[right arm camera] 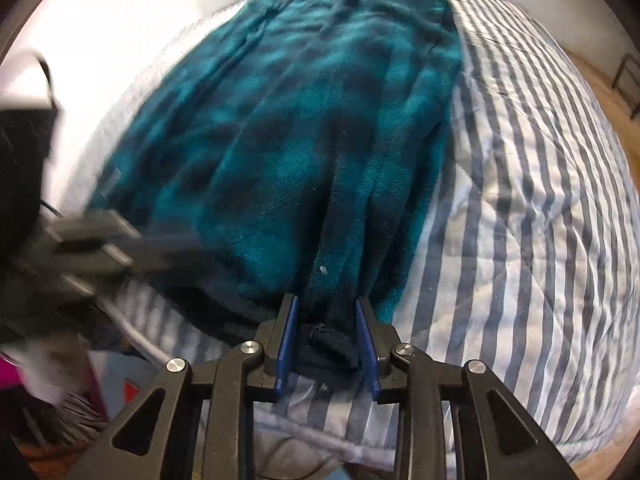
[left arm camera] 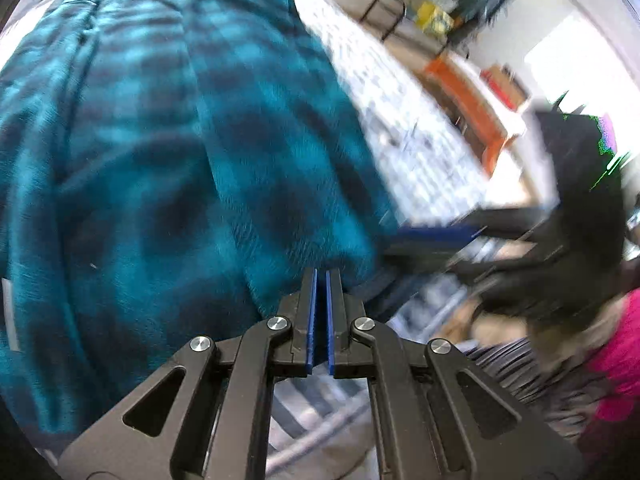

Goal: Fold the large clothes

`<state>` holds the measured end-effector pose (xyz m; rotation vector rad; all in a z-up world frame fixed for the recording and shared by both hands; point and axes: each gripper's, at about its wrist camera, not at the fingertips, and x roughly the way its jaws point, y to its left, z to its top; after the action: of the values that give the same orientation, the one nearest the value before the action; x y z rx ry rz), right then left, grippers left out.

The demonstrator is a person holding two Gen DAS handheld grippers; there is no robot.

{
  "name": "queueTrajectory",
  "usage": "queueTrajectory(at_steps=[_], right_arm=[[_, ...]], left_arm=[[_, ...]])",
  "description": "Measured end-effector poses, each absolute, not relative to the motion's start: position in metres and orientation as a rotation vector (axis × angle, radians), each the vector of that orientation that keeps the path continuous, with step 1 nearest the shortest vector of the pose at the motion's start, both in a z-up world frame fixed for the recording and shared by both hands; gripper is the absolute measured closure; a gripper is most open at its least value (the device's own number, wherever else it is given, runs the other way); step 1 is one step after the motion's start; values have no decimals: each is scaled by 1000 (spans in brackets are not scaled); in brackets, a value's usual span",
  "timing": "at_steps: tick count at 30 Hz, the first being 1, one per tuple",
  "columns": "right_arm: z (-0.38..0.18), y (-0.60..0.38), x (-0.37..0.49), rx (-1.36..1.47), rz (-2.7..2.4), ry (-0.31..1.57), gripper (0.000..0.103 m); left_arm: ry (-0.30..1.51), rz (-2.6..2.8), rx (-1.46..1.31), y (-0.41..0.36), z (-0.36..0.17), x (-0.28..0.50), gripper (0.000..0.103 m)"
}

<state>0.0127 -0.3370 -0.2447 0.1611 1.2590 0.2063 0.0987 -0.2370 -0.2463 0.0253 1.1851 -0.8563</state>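
Observation:
A teal and black plaid fleece garment (left arm camera: 168, 152) lies spread lengthwise on a striped bed; it also fills the middle of the right wrist view (right arm camera: 304, 144). My left gripper (left arm camera: 321, 276) is shut at the garment's near edge; nothing shows between its blue pads (left arm camera: 311, 320). My right gripper (right arm camera: 326, 308) is partly closed around a bunched dark fold at the garment's near hem. The left gripper shows blurred at the left of the right wrist view (right arm camera: 104, 240). The right gripper shows blurred at the right of the left wrist view (left arm camera: 500, 240).
The blue and white striped quilt (right arm camera: 520, 208) covers the bed. A white wall (right arm camera: 100, 40) runs along the bed's far left side. An orange piece of furniture (left arm camera: 464, 92) and a wooden floor (right arm camera: 600, 92) lie beyond the bed. Pink cloth (left arm camera: 624, 360) is at the right.

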Motion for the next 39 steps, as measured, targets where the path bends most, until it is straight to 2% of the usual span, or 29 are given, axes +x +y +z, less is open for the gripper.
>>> queueTrajectory(at_steps=[5, 8, 9, 10, 11, 13, 19, 25, 28, 29, 30, 32, 34, 39], right_arm=[[-221, -369, -4, 228, 156, 1132, 68], [-203, -387, -15, 258, 108, 1032, 61], [-197, -395, -17, 263, 87, 995, 56], [-192, -400, -17, 269, 75, 973, 51], [-188, -407, -17, 279, 61, 947, 49], [-179, -422, -15, 302, 37, 907, 44], [-168, -459, -18, 401, 0, 865, 44], [-168, -493, -25, 502, -38, 841, 44], [-170, -500, -27, 533, -45, 838, 41], [-170, -502, -27, 540, -45, 842, 41], [-171, -502, -26, 546, -41, 844, 41], [-171, -501, -23, 549, -28, 848, 41], [-170, -497, -17, 545, -12, 849, 40], [-173, -490, 15, 551, 32, 860, 39]], left_arm=[[1147, -846, 41, -237, -246, 94, 102], [1074, -791, 53, -233, -228, 81, 101], [1049, -787, 46, -234, -220, 76, 99], [1033, -789, 38, -235, -215, 71, 92], [1006, -797, 31, -239, -207, 64, 80], [954, -821, 52, -248, -196, 49, 64], [942, -869, 224, -304, -200, 27, 61], [1032, -823, 296, -334, -232, 31, 51], [1014, -791, 330, -337, -243, 33, 53], [1009, -780, 327, -336, -245, 35, 66], [1006, -773, 323, -335, -246, 38, 69], [1013, -776, 268, -327, -247, 48, 86], [1027, -782, 175, -315, -244, 55, 89], [1024, -788, -20, -286, -227, 57, 90]])
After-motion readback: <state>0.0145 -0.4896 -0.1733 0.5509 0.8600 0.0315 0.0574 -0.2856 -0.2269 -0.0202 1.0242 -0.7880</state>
